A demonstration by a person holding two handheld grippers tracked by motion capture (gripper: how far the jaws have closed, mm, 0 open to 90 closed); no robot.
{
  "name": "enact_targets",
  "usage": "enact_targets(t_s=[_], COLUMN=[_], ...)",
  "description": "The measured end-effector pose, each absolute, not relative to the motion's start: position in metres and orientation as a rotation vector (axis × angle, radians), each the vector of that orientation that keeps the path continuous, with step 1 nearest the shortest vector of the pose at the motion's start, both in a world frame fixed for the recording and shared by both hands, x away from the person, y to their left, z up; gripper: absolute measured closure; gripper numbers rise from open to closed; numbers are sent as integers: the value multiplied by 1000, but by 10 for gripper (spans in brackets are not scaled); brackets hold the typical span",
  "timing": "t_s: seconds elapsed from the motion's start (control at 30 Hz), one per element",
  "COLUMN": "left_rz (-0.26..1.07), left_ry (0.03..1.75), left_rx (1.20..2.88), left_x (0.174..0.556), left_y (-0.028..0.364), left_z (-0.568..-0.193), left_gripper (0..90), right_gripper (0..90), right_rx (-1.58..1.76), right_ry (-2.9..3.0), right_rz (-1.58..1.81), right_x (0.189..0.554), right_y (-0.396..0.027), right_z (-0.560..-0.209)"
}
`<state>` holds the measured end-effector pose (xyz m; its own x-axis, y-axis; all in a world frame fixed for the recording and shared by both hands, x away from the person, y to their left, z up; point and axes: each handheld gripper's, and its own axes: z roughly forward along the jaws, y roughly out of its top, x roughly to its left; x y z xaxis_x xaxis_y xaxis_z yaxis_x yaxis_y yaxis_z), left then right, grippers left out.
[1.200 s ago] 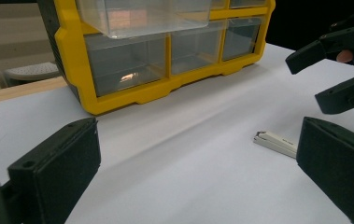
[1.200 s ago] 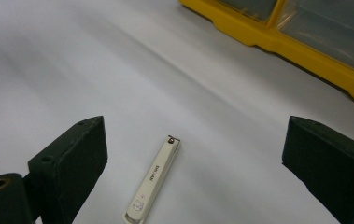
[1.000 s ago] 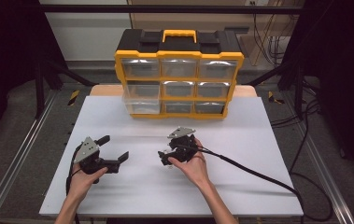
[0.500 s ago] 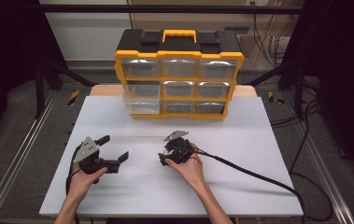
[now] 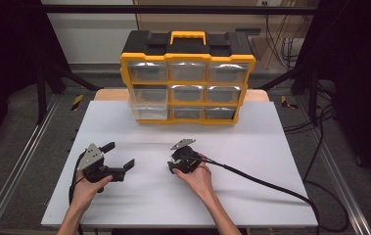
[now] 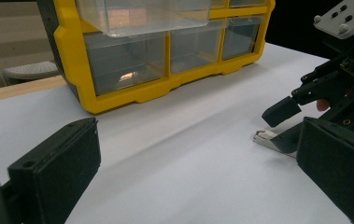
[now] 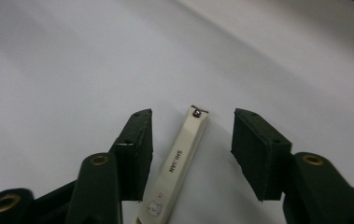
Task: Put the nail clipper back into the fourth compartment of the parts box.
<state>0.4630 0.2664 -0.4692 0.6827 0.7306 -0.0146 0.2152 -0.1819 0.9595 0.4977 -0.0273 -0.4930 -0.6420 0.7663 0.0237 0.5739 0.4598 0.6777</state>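
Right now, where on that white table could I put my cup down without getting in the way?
The right side of the table is bare, between the yellow organizer and the near edge, apart from the cable. The near left corner is free too. It is crowded in the middle, where the right gripper straddles a nail clipper beside the left gripper.

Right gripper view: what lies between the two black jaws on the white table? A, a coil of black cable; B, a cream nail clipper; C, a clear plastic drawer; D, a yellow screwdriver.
B: a slim cream nail clipper with printed lettering lies on the table between the right gripper pads, which stand apart from it.
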Motion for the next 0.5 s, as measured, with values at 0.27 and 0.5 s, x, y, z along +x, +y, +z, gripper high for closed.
enact_targets(t_s=[0.27,0.5], left_rz=[551,549], left_ry=[765,762], left_rx=[1732,1736], left_x=[463,463], left_y=[266,266], left_z=[-469,-470], left_gripper=[0,0], right_gripper=[603,664], right_rx=[1150,1148], right_ry=[2466,2490], right_rz=[950,938], right_x=[497,498], right_y=[-27,-26], right_z=[-493,-495])
